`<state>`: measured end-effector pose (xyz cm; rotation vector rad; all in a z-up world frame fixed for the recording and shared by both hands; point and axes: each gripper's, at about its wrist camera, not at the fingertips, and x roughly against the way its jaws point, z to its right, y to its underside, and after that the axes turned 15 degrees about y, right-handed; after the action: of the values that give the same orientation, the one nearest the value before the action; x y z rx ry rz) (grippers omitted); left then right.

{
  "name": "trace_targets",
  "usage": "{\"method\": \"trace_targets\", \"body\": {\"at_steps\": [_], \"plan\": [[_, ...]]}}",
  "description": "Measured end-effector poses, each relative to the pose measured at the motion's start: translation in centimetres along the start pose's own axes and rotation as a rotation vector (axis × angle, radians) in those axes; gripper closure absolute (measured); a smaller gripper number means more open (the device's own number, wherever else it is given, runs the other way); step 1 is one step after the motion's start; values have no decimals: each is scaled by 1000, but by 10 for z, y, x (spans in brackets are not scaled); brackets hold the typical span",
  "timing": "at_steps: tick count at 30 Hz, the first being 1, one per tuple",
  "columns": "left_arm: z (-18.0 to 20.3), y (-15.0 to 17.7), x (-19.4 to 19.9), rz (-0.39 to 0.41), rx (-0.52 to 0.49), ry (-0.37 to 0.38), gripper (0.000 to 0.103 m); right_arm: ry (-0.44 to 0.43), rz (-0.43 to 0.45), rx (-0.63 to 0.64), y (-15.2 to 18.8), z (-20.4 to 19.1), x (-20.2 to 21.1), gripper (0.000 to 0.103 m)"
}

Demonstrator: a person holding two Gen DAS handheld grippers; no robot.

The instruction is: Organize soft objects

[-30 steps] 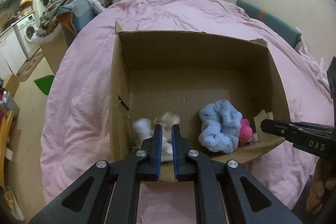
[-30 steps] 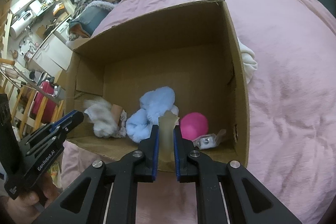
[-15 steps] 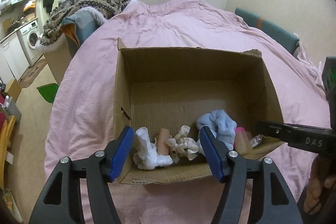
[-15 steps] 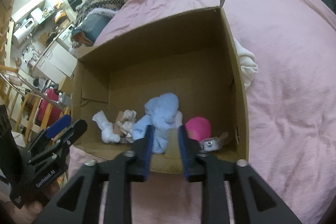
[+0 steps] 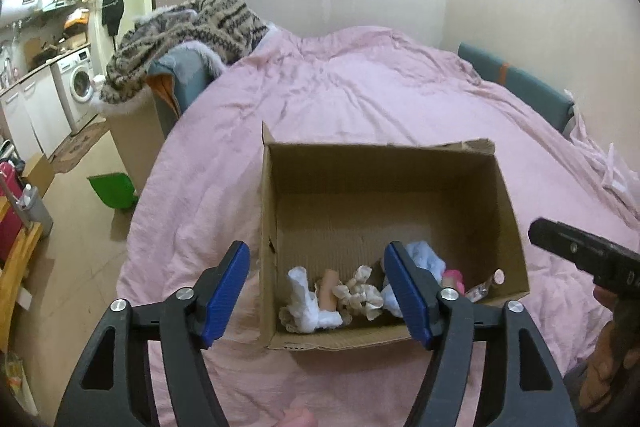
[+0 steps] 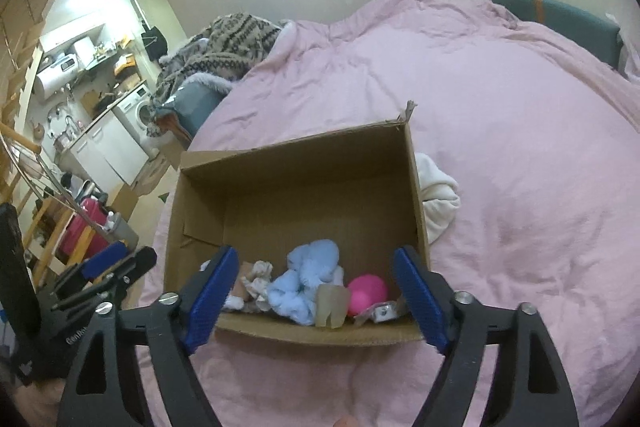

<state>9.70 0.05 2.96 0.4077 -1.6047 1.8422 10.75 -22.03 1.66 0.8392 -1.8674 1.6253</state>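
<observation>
An open cardboard box (image 5: 472, 163) sits on a pink bed cover; it also shows in the right wrist view (image 6: 280, 163). Along its near wall lie a white and cream soft bundle (image 5: 316, 307), a light blue fluffy piece (image 6: 308, 283), a pink ball (image 6: 366, 293) and a pale beige piece (image 6: 332, 307). My left gripper (image 5: 316, 295) is open and empty, raised in front of the box. My right gripper (image 6: 316, 291) is open and empty, also raised before the box's near wall.
A white cloth (image 6: 438, 199) lies on the cover against the box's right side. A patterned blanket pile (image 5: 188, 35) sits at the bed's far left. A green bin (image 5: 114, 189) and a washing machine (image 5: 78, 87) stand on the floor to the left.
Both grippers opened and pulled back and up from the box. The left let go of the white bundle and the right let go of the beige piece; both now lie in the box.
</observation>
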Motion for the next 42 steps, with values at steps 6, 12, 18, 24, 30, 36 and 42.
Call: {"method": "trace_targets", "body": {"at_steps": [6,12,18,24,30,36,42], "plan": [[1,1,21,22,10,-7,24,23,49,34,4,-6,19,0],[0,12,37,8,22,0,10,36,80,60,17,-14,33,0],[4,21,51,3,12,-3,1,49,95,92,31,-24,43,0],[7,34,56,-16,15,1,1,68,81,114,43,-31,44,0],[-3,41,41,-26,60,-30,1,90,71,123,50,-37,33,0],[-6,44,28,-59,75,-36,1,111,40,116,51,-38,17,0],[-10,43,26,-61,89,-35,1,119,21,106,52,-35,13,0]]}}
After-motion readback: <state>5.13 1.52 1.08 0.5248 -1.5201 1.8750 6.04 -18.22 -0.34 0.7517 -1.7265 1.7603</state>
